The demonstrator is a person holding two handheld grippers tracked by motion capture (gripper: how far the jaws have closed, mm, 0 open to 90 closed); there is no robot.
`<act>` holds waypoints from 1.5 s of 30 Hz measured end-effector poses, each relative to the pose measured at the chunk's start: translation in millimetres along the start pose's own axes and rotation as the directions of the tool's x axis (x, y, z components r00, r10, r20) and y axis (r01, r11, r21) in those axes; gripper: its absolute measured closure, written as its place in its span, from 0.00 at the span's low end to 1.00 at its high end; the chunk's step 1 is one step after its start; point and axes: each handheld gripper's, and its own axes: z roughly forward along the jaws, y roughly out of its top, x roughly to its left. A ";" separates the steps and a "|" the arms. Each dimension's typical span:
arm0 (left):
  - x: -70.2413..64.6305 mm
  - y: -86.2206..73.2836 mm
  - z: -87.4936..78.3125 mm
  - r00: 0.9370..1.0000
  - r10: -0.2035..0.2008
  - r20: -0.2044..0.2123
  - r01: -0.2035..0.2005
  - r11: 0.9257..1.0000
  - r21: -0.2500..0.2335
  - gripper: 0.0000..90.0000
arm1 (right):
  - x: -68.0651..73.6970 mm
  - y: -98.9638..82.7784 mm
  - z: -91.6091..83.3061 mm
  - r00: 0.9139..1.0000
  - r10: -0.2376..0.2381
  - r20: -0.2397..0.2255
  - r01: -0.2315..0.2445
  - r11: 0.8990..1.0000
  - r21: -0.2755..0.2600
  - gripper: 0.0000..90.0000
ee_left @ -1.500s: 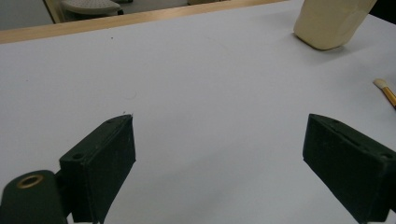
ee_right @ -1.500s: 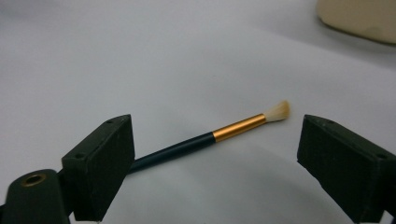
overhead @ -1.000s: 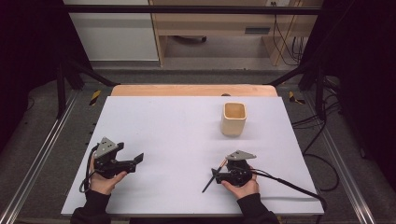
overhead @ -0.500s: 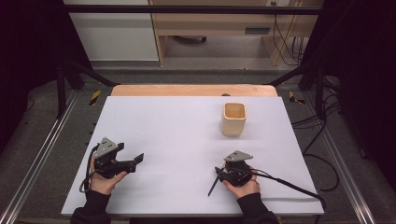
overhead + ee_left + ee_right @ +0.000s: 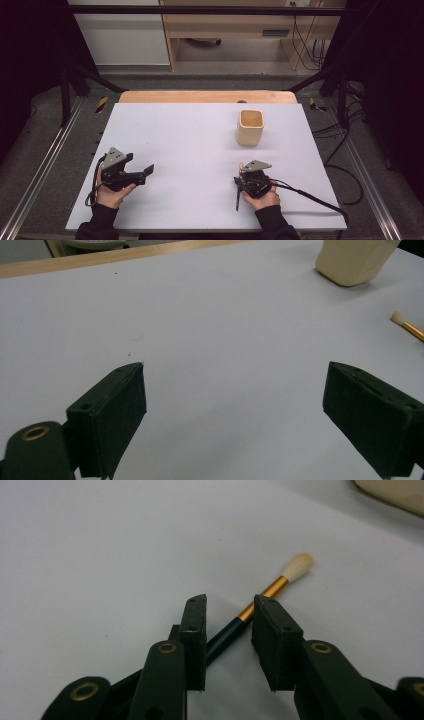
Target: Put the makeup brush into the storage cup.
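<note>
**A:** so where was the brush [image 5: 260, 601] at that point?

**B:** Lying flat on the white tabletop [image 5: 190, 140], near the 5 o'clock corner in the high view. Dark handle, gold ferrule, pale bristle tip. In the right gripper view it ran diagonally, bristles pointing to about 1 o'clock, and the handle passed right between the jaws of the right gripper [image 5: 229, 611].

**A:** grabbed already or not?

**B:** Not quite, as far as I could see. The jaws had just been closing in on it and stood narrow, one on each side of the handle, but there was a sliver of daylight left on both sides, so the pads weren't pressing yet.

**A:** and the other hand?

**B:** The left gripper [image 5: 131, 172] sat over at 7 o'clock on the table, jaws spread wide with nothing but bare surface between them. From its own camera the bristle tip poked in at 3 o'clock.

**A:** anything else on the table?

**B:** A cream cup [image 5: 250, 127], upright, at roughly 12 o'clock from the right gripper, clearly apart from the brush.
</note>
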 end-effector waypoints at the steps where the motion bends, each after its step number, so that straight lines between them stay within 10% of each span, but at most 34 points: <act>1: 0.1 0.0 -0.2 1.000 -0.001 0.001 0.001 1.000 0.000 0.11 | 0.3 0.2 0.1 1.000 0.009 -0.001 -0.009 1.000 0.001 0.78; 20: 0.2 0.2 0.2 1.000 0.001 0.004 -0.001 1.000 0.002 0.11 | -7.4 5.6 1.0 0.999 -0.009 -0.033 0.011 0.999 0.033 0.92; 30: 1.7 0.3 0.7 1.000 -0.004 0.006 0.004 1.000 0.005 0.11 | -17.4 18.8 -17.3 0.998 -0.022 -0.064 0.021 1.000 -0.008 0.64; 45: 3.1 -0.2 2.0 1.000 -0.006 0.001 0.006 1.000 0.014 0.11 | -32.1 45.2 -39.9 0.998 -0.035 -0.053 0.042 0.989 0.145 0.35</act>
